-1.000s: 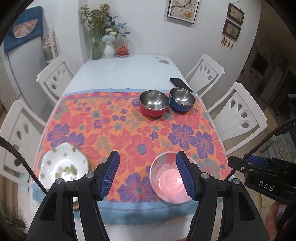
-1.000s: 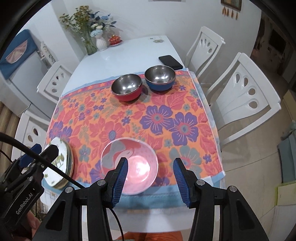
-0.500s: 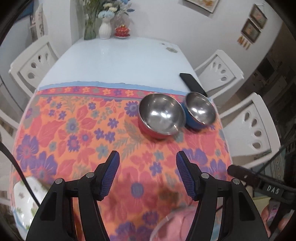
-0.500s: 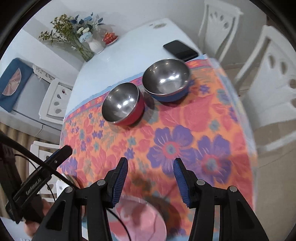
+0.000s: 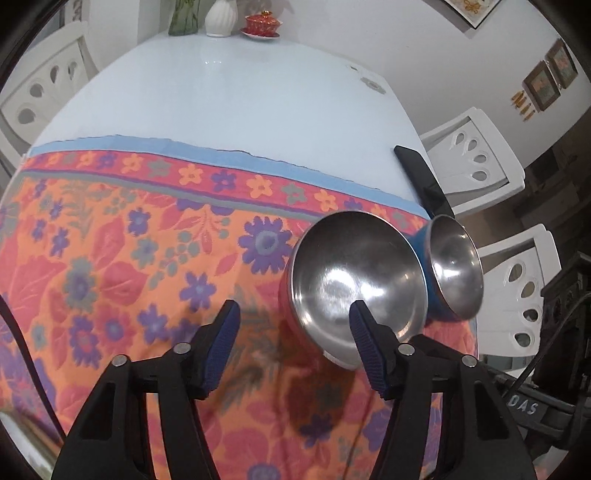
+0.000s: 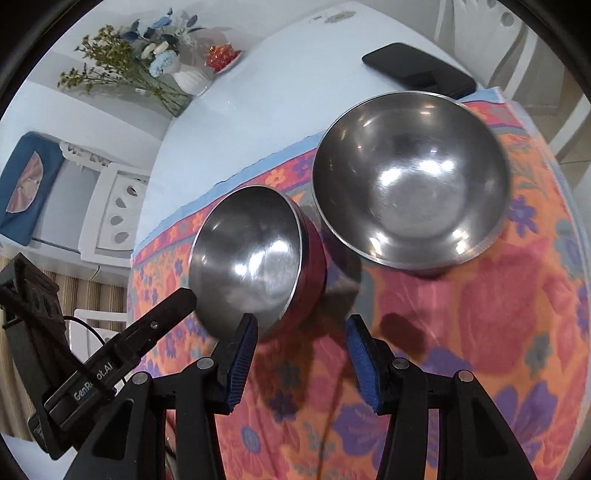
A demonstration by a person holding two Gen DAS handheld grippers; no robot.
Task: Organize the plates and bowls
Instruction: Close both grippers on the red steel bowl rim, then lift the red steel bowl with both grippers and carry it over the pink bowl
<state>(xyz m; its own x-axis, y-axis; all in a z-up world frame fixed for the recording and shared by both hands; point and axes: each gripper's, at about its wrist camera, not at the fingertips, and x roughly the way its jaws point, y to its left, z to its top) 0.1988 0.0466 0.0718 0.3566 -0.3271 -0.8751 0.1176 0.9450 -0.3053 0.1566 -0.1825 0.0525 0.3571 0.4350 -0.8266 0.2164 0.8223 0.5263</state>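
Note:
A steel bowl with a red outside [image 5: 354, 273] [image 6: 251, 258] stands on the floral cloth, touching or nearly touching a steel bowl with a blue outside [image 5: 452, 271] [image 6: 410, 173] to its right. My left gripper [image 5: 293, 314] is open, its right finger over the red bowl's near rim and its left finger outside the bowl. My right gripper [image 6: 299, 326] is open and empty, just in front of the red bowl's right side, with the blue bowl further ahead to the right. The plates are out of view.
A black phone [image 5: 421, 177] [image 6: 417, 68] lies on the bare white table [image 5: 229, 92] behind the bowls. A vase of flowers [image 6: 184, 75] and a small red lidded dish [image 5: 260, 26] stand at the far end. White chairs [image 5: 476, 158] flank the table.
Both grippers moved forward across the table from the plates at the near edge to the two steel bowls. The pink and white plates have dropped out of view.

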